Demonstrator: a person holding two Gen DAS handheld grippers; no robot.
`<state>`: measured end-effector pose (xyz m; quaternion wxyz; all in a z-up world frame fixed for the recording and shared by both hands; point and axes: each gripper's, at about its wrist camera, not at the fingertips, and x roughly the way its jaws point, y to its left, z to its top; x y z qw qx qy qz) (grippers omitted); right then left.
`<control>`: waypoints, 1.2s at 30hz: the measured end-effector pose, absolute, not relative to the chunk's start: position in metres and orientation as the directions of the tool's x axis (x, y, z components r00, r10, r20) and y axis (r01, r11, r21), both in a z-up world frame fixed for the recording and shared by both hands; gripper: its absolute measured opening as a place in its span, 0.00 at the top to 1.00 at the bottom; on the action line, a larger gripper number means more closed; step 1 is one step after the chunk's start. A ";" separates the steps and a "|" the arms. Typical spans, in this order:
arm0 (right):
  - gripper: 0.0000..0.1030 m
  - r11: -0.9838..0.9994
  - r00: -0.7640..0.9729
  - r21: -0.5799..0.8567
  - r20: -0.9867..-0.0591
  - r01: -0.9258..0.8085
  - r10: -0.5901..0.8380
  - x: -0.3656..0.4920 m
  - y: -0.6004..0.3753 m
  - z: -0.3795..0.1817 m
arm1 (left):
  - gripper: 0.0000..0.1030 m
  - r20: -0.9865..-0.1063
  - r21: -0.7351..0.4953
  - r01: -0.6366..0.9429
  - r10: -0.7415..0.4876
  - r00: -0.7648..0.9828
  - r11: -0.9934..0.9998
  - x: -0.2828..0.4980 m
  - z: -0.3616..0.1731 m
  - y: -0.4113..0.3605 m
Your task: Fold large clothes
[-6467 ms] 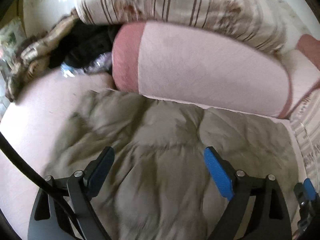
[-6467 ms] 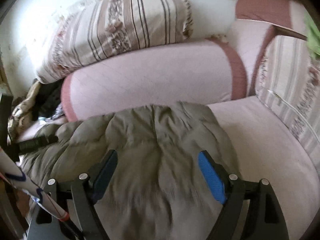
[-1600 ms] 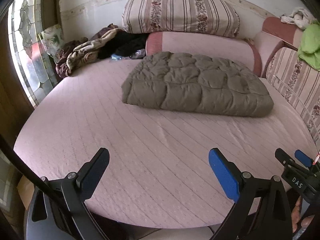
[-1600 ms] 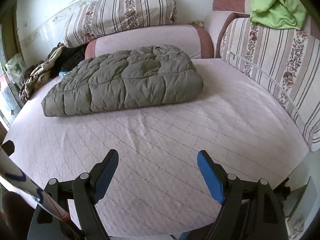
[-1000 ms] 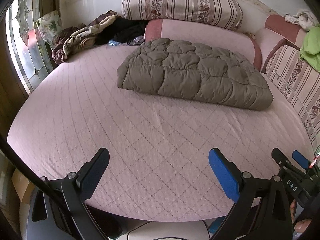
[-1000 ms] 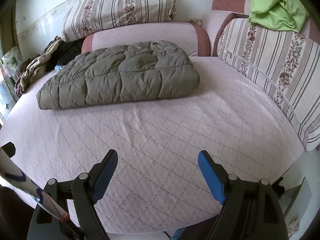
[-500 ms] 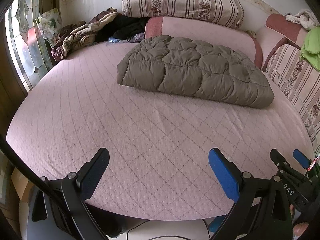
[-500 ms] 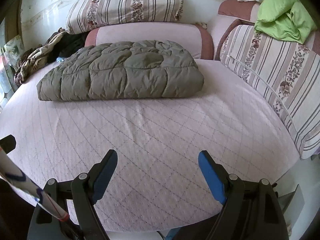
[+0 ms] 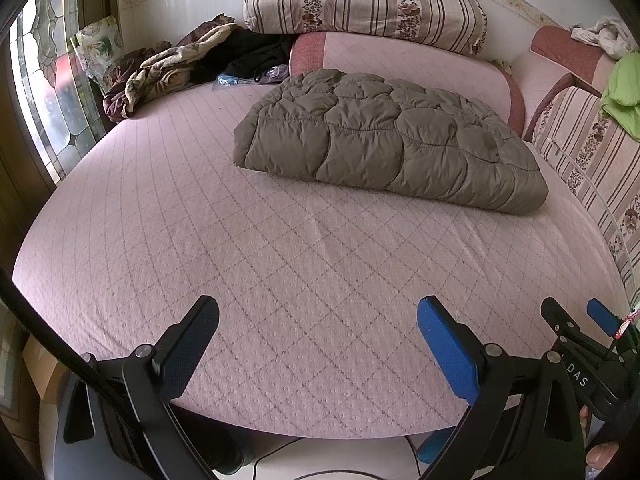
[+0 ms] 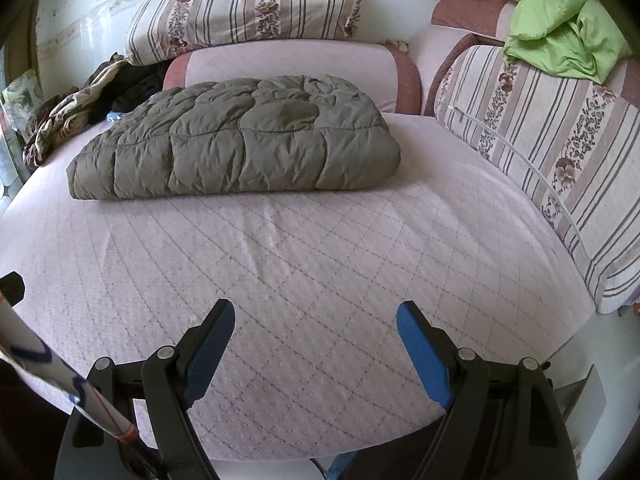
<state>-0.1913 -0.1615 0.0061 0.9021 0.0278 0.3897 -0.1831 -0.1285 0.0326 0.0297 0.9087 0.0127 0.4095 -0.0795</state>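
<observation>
A folded olive-grey puffer jacket point(image 9: 384, 140) lies at the back of a pink quilted bed point(image 9: 280, 264), against the pink bolster. It also shows in the right wrist view point(image 10: 240, 152). My left gripper point(image 9: 318, 316) is open and empty, held over the bed's front edge, far from the jacket. My right gripper point(image 10: 316, 320) is open and empty, also over the front edge; its fingers show at the right of the left wrist view point(image 9: 576, 320).
A striped pillow point(image 9: 360, 4) rests on a pink bolster point(image 9: 400, 56) at the back. A pile of dark and patterned clothes point(image 9: 168, 68) lies back left by a stained-glass window point(image 9: 48, 92). Striped cushions point(image 10: 552, 148) and a green garment point(image 10: 564, 40) stand right.
Both grippers have pulled back from the jacket, which they had been right over, to the bed's front edge. In the last second the views only shift slightly.
</observation>
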 end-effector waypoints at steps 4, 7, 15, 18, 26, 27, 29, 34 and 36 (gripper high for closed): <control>0.16 0.932 0.628 -0.098 -0.713 0.350 -0.311 -0.191 -0.161 0.005 | 0.04 -0.751 -0.045 0.154 -0.136 0.646 0.987 -0.130 0.028 0.033; 0.16 0.932 0.625 -0.101 -0.716 0.349 -0.311 -0.190 -0.161 0.004 | 0.04 -0.758 -0.054 0.157 -0.143 0.636 0.986 -0.130 0.025 0.034; 0.16 0.930 0.620 -0.106 -0.718 0.351 -0.316 -0.190 -0.159 0.003 | 0.04 -0.765 -0.063 0.160 -0.151 0.626 0.985 -0.129 0.023 0.035; 0.16 0.929 0.617 -0.106 -0.720 0.355 -0.318 -0.190 -0.159 0.002 | 0.04 -0.770 -0.068 0.159 -0.153 0.619 0.985 -0.128 0.022 0.036; 0.15 0.927 0.622 -0.107 -0.714 0.359 -0.323 -0.190 -0.160 0.003 | 0.04 -0.772 -0.063 0.153 -0.145 0.618 0.986 -0.127 0.021 0.036; 0.15 0.927 0.621 -0.107 -0.715 0.358 -0.322 -0.190 -0.160 0.003 | 0.04 -0.773 -0.060 0.152 -0.142 0.619 0.987 -0.127 0.021 0.036; 0.15 0.928 0.621 -0.106 -0.715 0.358 -0.321 -0.191 -0.159 0.004 | 0.04 -0.774 -0.060 0.150 -0.141 0.618 0.987 -0.127 0.020 0.036; 0.15 0.928 0.624 -0.105 -0.712 0.357 -0.321 -0.191 -0.159 0.004 | 0.04 -0.774 -0.056 0.146 -0.135 0.618 0.988 -0.127 0.020 0.037; 0.15 0.928 0.625 -0.107 -0.711 0.356 -0.322 -0.191 -0.158 0.004 | 0.04 -0.774 -0.055 0.146 -0.135 0.618 0.988 -0.127 0.020 0.037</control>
